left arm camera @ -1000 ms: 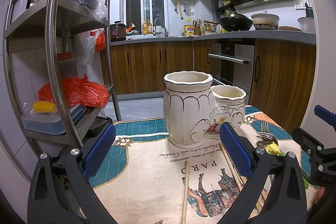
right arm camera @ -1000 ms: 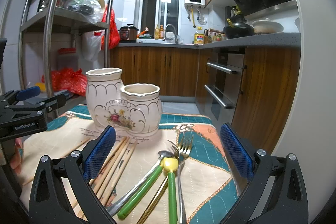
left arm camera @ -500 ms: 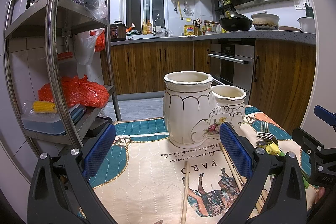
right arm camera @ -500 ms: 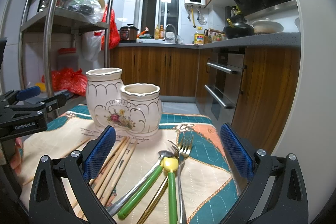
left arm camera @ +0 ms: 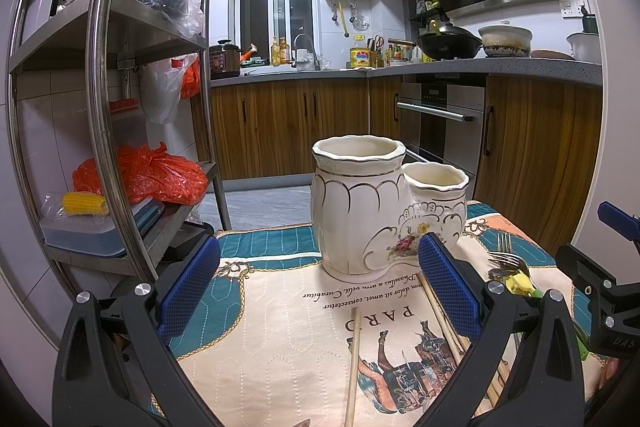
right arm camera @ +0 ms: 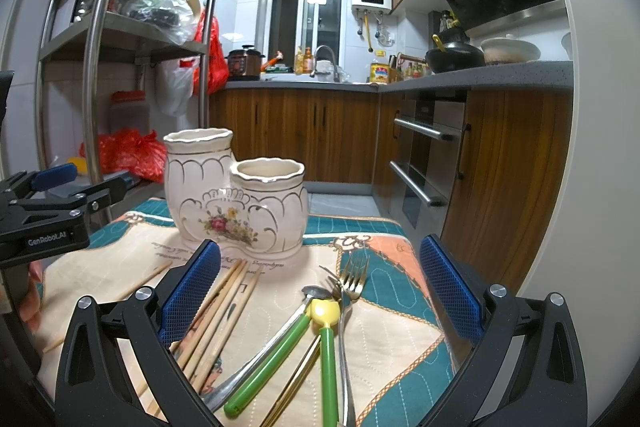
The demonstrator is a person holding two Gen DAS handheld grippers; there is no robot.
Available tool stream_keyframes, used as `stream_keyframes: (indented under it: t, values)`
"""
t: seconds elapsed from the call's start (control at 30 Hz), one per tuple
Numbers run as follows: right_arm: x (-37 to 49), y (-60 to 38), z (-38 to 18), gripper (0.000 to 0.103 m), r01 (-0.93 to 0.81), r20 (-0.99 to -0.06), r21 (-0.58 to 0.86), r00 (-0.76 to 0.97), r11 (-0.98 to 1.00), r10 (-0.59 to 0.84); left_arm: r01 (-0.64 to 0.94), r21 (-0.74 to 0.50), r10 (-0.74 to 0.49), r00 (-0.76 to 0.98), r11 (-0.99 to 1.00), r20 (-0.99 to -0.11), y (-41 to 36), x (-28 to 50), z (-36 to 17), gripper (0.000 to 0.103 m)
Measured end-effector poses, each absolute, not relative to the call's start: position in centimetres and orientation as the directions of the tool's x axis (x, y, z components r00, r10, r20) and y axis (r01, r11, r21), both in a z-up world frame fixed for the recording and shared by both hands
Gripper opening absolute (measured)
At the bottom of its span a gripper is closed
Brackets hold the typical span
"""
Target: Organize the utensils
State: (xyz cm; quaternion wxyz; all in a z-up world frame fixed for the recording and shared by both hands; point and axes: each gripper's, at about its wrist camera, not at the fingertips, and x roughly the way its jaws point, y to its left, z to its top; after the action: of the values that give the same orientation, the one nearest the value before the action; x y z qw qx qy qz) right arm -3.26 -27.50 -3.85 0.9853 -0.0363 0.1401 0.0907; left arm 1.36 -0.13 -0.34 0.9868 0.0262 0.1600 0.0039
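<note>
A white ceramic double utensil holder [left arm camera: 380, 211] with a tall pot and a short pot stands on the patterned tablecloth; it also shows in the right wrist view [right arm camera: 236, 195]. Several wooden chopsticks [right arm camera: 224, 303] lie in front of it, one apart [left arm camera: 353, 359]. A fork [right arm camera: 350, 287], a yellow-headed green-handled spoon [right arm camera: 326, 331] and a green-handled utensil [right arm camera: 272, 359] lie to the right. My left gripper [left arm camera: 320, 287] is open and empty, facing the holder. My right gripper [right arm camera: 320, 291] is open and empty above the cutlery.
A steel shelf rack [left arm camera: 108, 107] with bags and boxes stands at the left. Wooden cabinets and an oven [left arm camera: 436, 123] are behind the table. The tablecloth [right arm camera: 392, 327] edge falls off at the right. The left gripper's body [right arm camera: 44, 219] shows at the left.
</note>
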Motion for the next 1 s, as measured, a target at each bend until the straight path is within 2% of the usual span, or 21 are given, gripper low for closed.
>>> stream_keyframes:
  t: [0.5, 0.87, 1.0]
  values:
    - [-3.14, -27.51, -3.88, 0.099, -0.193, -0.287, -0.045, 0.942, 0.98, 0.172, 0.002, 0.048, 0.013, 0.947, 0.999, -0.319, -0.1, 1.44, -0.38, 0.098]
    - [-3.11, -27.18, -3.97, 0.099, -0.197, -0.315, -0.053, 0.933, 0.979, 0.171, 0.063, 0.024, -0.052, 0.944, 0.998, -0.324, -0.45, 1.47, -0.71, 0.098]
    - [-2.73, -27.68, -3.42, 0.099, -0.192, -0.354, -0.065, 0.922, 0.979, 0.157, 0.129, 0.048, -0.101, 0.921, 0.99, -0.377, -0.65, 1.79, -0.27, 0.098]
